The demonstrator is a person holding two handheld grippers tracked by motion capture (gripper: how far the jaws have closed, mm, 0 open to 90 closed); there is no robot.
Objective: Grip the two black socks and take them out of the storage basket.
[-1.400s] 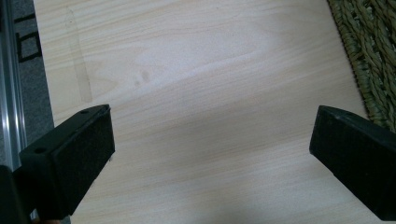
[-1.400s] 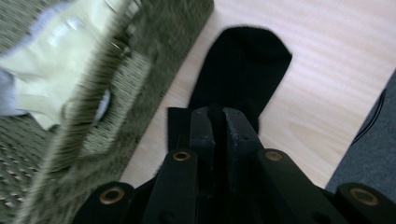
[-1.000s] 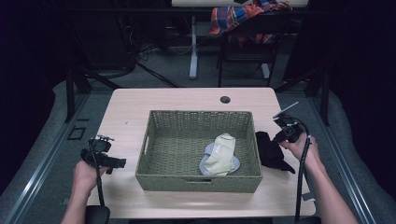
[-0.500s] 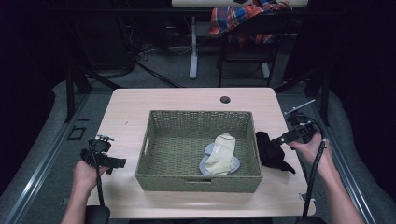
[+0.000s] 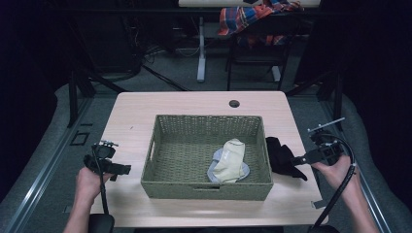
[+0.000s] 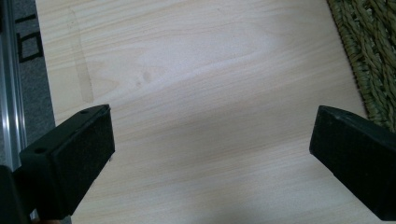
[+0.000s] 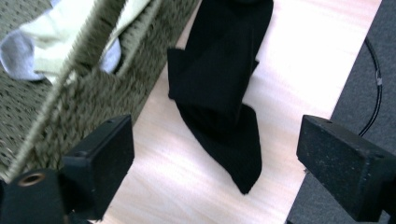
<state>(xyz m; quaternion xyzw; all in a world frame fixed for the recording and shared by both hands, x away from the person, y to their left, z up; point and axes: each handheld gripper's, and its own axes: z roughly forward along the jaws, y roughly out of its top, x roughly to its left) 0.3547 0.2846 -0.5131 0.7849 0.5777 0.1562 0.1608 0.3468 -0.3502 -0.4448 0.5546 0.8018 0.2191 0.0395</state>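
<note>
A woven basket (image 5: 160, 160) stands mid-table with a cream sock (image 5: 232, 156) lying on a grey sock (image 5: 214, 171) inside it. The cream sock (image 7: 44, 30) lies behind the basket wall (image 7: 84, 98). A black sock (image 5: 281, 158) lies crumpled on the table just right of the basket. My right gripper (image 5: 297, 160) hovers at the table's right edge, pointing at the black sock (image 7: 219, 79); its jaws have just been opening and stand open (image 7: 219, 158) with nothing pressed between them. My left gripper (image 5: 124, 170) rests left of the basket, open (image 6: 210, 154) over bare wood.
A round cable hole (image 5: 234, 103) sits near the table's (image 5: 194, 104) far edge. Beyond the table stands a chair draped with plaid cloth (image 5: 257, 17). Grey floor (image 7: 364, 60) with a cable lies past the right table edge.
My right gripper has drawn back to the right, away from the black sock, and its jaws have opened. The black sock stays on the table. The left hand has not moved.
</note>
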